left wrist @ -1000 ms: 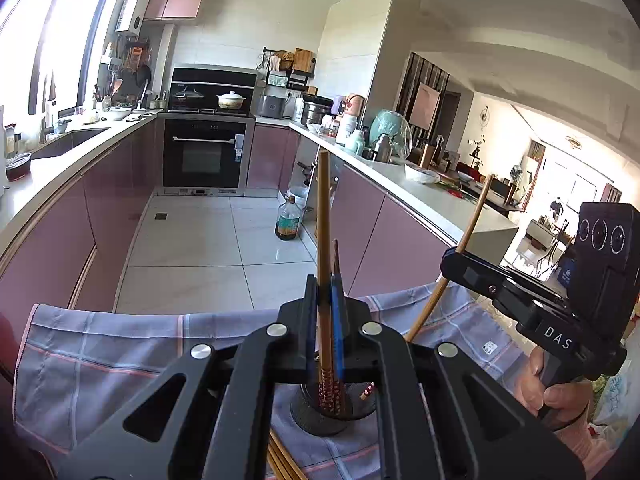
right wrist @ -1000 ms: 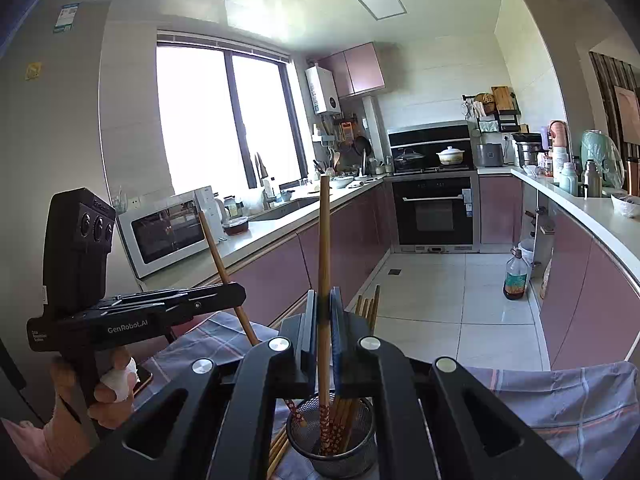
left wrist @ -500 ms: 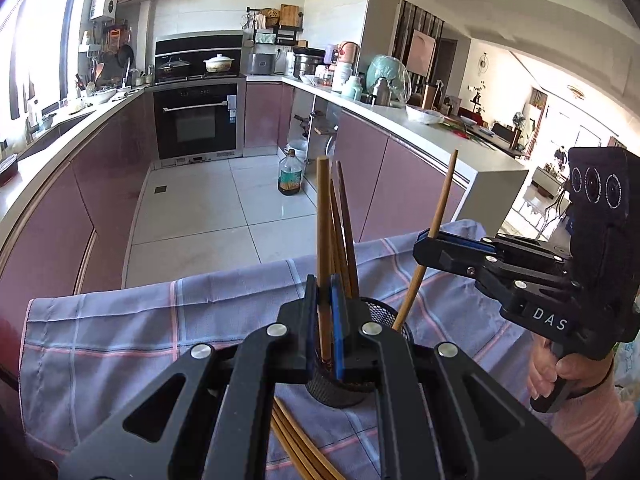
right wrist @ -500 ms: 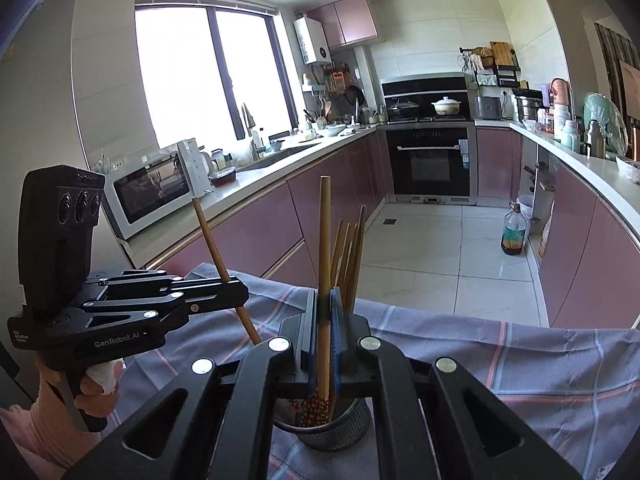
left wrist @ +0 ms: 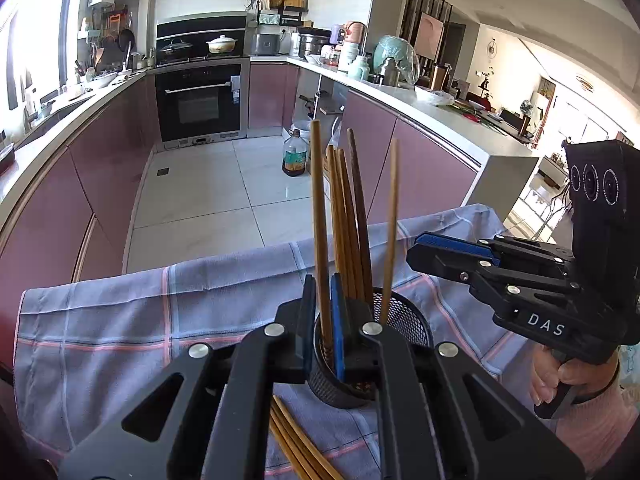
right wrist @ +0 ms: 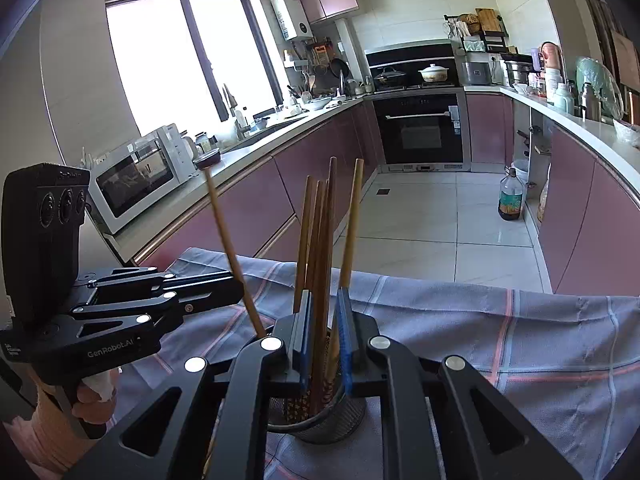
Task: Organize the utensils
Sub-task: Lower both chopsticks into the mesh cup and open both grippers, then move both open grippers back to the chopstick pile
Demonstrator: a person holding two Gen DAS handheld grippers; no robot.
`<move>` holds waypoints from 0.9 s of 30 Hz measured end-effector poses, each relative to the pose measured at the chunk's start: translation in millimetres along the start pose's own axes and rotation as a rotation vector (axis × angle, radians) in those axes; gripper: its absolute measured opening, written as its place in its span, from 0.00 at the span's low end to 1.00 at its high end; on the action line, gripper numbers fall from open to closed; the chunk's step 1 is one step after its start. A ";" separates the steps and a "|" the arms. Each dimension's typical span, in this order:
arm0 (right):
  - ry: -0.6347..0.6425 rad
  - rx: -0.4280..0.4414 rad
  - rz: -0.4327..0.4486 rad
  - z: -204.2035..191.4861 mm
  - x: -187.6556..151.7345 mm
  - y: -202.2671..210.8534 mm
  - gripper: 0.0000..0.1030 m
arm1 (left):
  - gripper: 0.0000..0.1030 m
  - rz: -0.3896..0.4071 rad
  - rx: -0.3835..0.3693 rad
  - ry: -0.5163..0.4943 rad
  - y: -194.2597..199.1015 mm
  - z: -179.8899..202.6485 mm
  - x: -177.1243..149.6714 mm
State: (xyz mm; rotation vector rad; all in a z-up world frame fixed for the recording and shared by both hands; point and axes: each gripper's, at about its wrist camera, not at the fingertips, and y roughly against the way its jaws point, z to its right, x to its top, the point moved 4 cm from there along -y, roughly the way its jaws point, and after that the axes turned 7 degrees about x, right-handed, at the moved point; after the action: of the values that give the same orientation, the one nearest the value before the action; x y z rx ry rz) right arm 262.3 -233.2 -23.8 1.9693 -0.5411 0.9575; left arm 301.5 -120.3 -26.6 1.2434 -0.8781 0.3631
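Note:
A black mesh utensil cup (left wrist: 404, 320) (right wrist: 340, 416) stands on a plaid cloth and holds several wooden chopsticks (left wrist: 348, 216) (right wrist: 320, 240). My left gripper (left wrist: 321, 308) is shut on one chopstick (left wrist: 319, 208), whose lower end is down in the cup. It shows at the left of the right wrist view (right wrist: 236, 286), with its chopstick (right wrist: 230, 248). My right gripper (right wrist: 325, 320) is open above the cup, its jaws apart around chopsticks standing loose in it. It shows at the right of the left wrist view (left wrist: 416, 250).
More chopsticks (left wrist: 296, 448) lie on the grey-blue plaid cloth (left wrist: 120, 320) in front of the cup. The cloth's far edge drops to the kitchen floor. Counters with a microwave (right wrist: 136, 176) and an oven (left wrist: 198, 100) lie beyond.
Both grippers have come down to the cup with their chopsticks. My right gripper has opened and let its chopstick go into the cup. My left gripper stays shut on its chopstick.

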 end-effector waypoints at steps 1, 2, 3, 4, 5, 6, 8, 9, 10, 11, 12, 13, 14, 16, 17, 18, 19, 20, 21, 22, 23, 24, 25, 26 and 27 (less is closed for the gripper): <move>-0.002 0.000 0.001 1.3 0.1 -0.1 0.12 | 0.10 -0.005 0.000 0.003 -1.5 -2.0 -1.9; -0.006 0.004 0.003 2.4 -0.3 0.3 0.12 | 0.10 -0.006 0.004 0.007 -2.5 -1.6 -3.1; -0.011 0.010 0.006 2.7 -1.2 1.2 0.12 | 0.10 -0.004 0.009 0.012 -2.9 -3.4 -4.5; -0.013 0.012 0.009 3.0 -2.3 2.0 0.13 | 0.10 0.001 0.014 0.016 -2.6 -4.3 -6.9; -0.013 0.013 0.010 2.7 -3.6 3.0 0.14 | 0.10 0.006 0.019 0.020 -2.2 -5.6 -9.2; -0.014 0.015 0.011 2.2 -5.0 3.9 0.15 | 0.10 0.009 0.022 0.025 -1.6 -7.1 -11.8; -0.017 0.021 0.013 2.2 -7.9 5.9 0.18 | 0.10 0.011 0.033 0.031 -0.2 -9.9 -17.0; -0.014 0.023 0.013 0.7 -9.5 6.8 0.18 | 0.10 0.016 0.038 0.033 1.4 -10.9 -19.3; -0.012 0.025 0.015 0.0 -10.4 7.8 0.19 | 0.11 0.021 0.041 0.036 3.2 -12.1 -21.6; -0.010 0.028 0.016 -0.4 -11.5 8.9 0.19 | 0.11 0.026 0.043 0.038 5.3 -12.9 -23.6; -0.009 0.031 0.018 -1.6 -13.0 9.9 0.20 | 0.12 0.033 0.045 0.041 7.9 -15.1 -26.6; -0.008 0.035 0.021 -2.8 -14.2 11.4 0.20 | 0.13 0.040 0.050 0.043 10.4 -16.2 -29.2; -0.007 0.039 0.024 -4.5 -15.4 13.0 0.21 | 0.13 0.046 0.054 0.044 12.7 -17.1 -30.5; -0.004 0.050 0.027 -8.3 -18.3 15.8 0.23 | 0.17 0.060 0.060 0.051 18.2 -20.7 -34.4; -0.001 0.058 0.029 -10.8 -19.4 17.3 0.24 | 0.17 0.067 0.064 0.054 21.2 -21.9 -37.1; 0.007 0.068 0.030 -14.6 -21.2 19.1 0.25 | 0.19 0.072 0.069 0.055 24.4 -23.6 -40.1; 0.016 0.076 0.031 -18.5 -23.3 21.0 0.26 | 0.22 0.076 0.074 0.058 26.6 -25.3 -43.3; 0.024 0.083 0.031 -22.4 -25.7 22.7 0.26 | 0.23 0.077 0.079 0.061 29.4 -26.1 -45.8; 0.031 0.094 0.029 -26.9 -28.3 23.9 0.26 | 0.24 0.078 0.084 0.062 31.2 -27.5 -48.6; 0.039 0.106 0.026 -31.3 -31.2 25.0 0.26 | 0.24 0.078 0.089 0.062 33.9 -29.8 -52.2; 0.049 0.118 0.021 -36.3 -34.7 25.9 0.27 | 0.24 0.075 0.094 0.064 35.2 -31.9 -56.5; 0.059 0.128 0.014 -41.3 -38.6 26.7 0.27 | 0.25 0.074 0.103 0.065 37.2 -33.3 -61.5; 0.067 0.135 0.007 -46.2 -42.1 26.8 0.27 | 0.25 0.071 0.112 0.065 38.1 -35.3 -66.1; 0.073 0.142 -0.001 -50.2 -45.6 26.1 0.27 | 0.25 0.068 0.118 0.067 40.3 -36.0 -71.7; 0.078 0.151 -0.011 -54.0 -49.7 25.1 0.27 | 0.25 0.064 0.125 0.070 40.9 -37.4 -76.3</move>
State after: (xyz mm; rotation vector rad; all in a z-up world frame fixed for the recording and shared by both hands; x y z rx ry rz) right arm 192.4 -200.6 -32.1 2.0565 -0.4247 1.0908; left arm 239.6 -56.6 -58.4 1.3115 -0.8464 0.5159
